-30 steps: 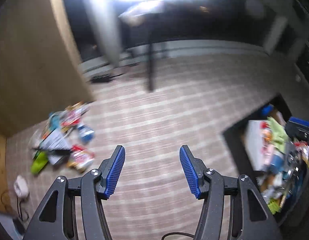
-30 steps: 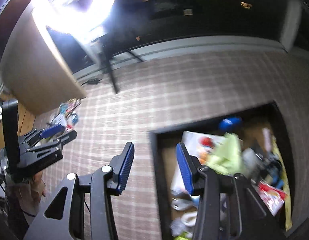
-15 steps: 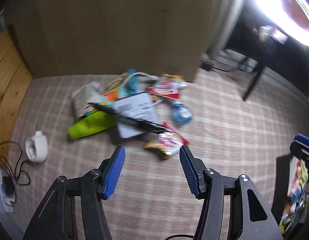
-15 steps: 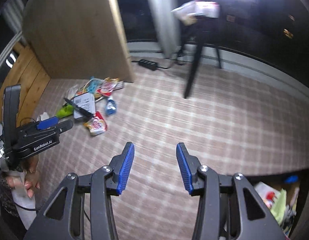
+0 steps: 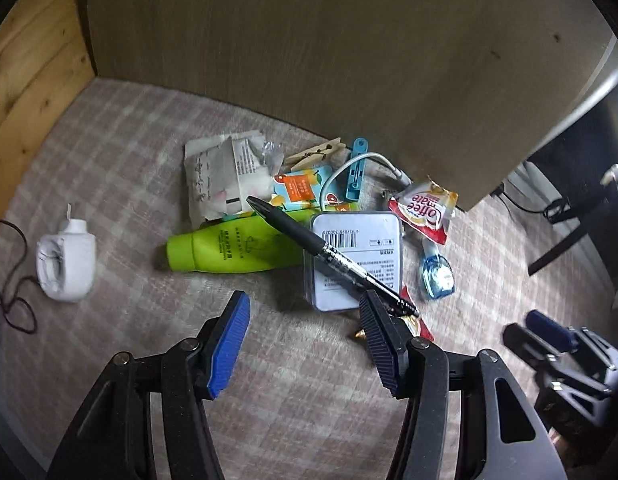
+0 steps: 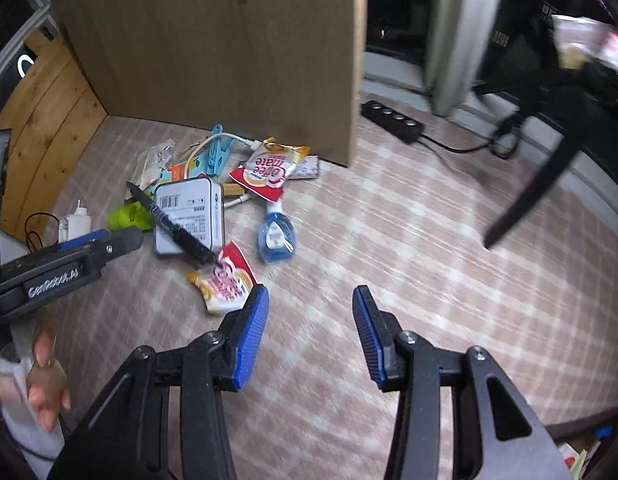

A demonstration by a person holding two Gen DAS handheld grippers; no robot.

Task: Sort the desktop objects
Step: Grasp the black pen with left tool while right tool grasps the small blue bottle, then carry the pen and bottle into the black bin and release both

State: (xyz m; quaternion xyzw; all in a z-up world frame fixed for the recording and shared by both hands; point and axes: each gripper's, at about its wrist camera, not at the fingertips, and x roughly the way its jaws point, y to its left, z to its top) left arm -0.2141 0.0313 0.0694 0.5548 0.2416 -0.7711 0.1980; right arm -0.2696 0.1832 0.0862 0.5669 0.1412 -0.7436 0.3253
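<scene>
A pile of small items lies on the checked cloth against a brown board. A black pen (image 5: 325,250) (image 6: 177,230) rests across a white tin (image 5: 355,258) (image 6: 189,212). Beside them lie a green tube (image 5: 233,248), a red coffee-creamer sachet (image 5: 425,208) (image 6: 271,168), a blue correction-tape roller (image 5: 437,272) (image 6: 275,234), a second red sachet (image 6: 225,284), a blue clip (image 5: 357,170) and paper packets. My left gripper (image 5: 305,342) hangs open just short of the tin with nothing between its fingers. My right gripper (image 6: 309,336) is open over bare cloth, right of the pile.
A white plug-in device (image 5: 67,266) with a dark cord lies left of the pile. A black power strip (image 6: 393,120) and a black chair leg (image 6: 537,192) stand to the right. A wooden wall (image 5: 25,80) borders the left. The brown board (image 5: 309,48) blocks the back.
Both grippers swung left from the dark box of items to the pile by the board and came lower. The pile now fills the left wrist view. Both stayed open.
</scene>
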